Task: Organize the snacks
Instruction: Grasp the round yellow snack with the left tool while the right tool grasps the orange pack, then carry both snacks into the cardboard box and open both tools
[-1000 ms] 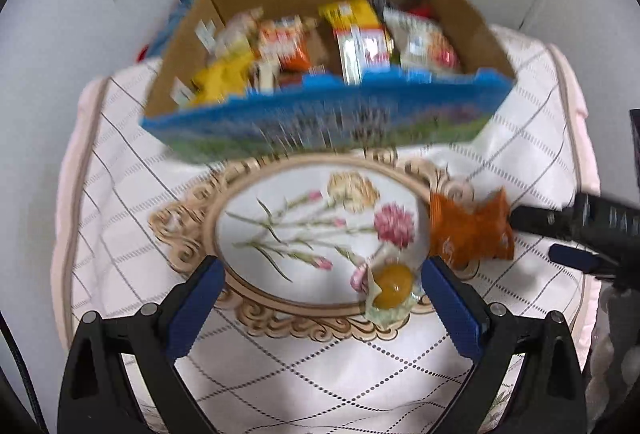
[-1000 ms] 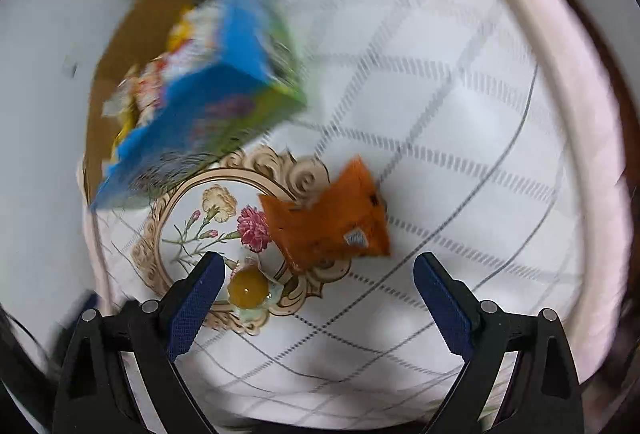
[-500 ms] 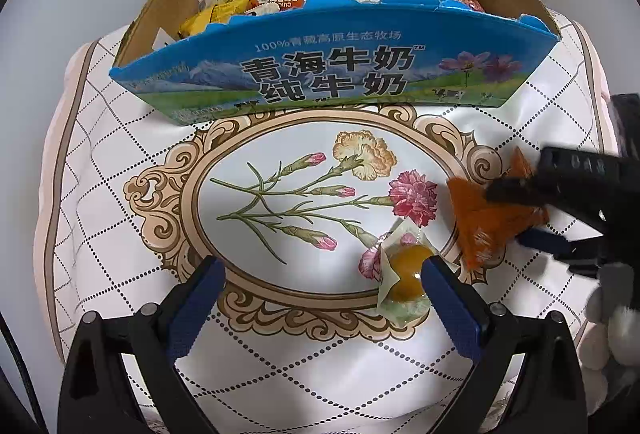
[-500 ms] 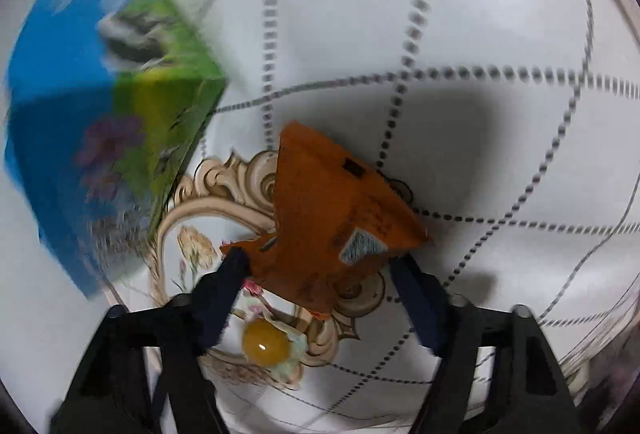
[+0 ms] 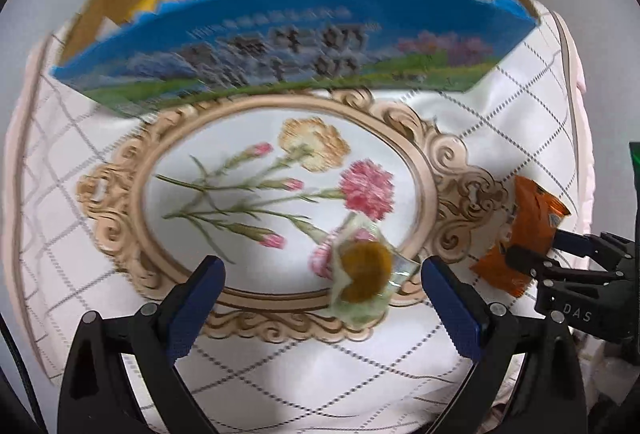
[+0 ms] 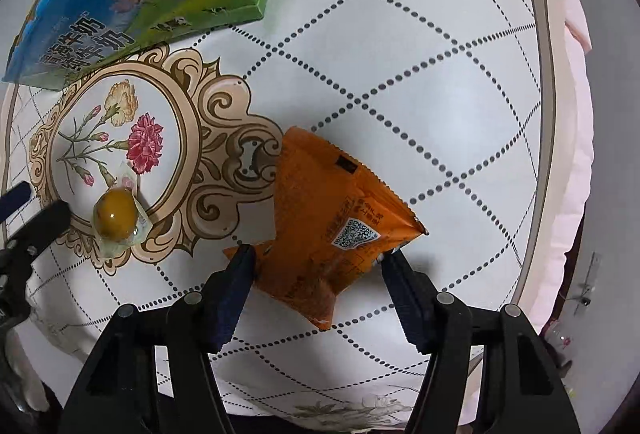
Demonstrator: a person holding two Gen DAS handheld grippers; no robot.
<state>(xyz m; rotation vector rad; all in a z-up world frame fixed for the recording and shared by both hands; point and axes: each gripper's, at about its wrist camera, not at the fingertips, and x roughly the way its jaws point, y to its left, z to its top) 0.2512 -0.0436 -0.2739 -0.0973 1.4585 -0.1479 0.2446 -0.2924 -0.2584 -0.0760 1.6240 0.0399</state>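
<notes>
Orange pkt [image 6: 328, 230] pinched btwn right tool [image 6: 318, 262] pads.

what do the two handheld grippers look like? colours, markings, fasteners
Both match: the left gripper and the right gripper have black, angular plastic arms with silvery round fasteners at the joints, ending in dark blue flat finger pads. Seen from the left wrist camera, the right gripper's black body bears white letters reading "DAS". No cable, sleeve or glove can be made out clearly.
</notes>
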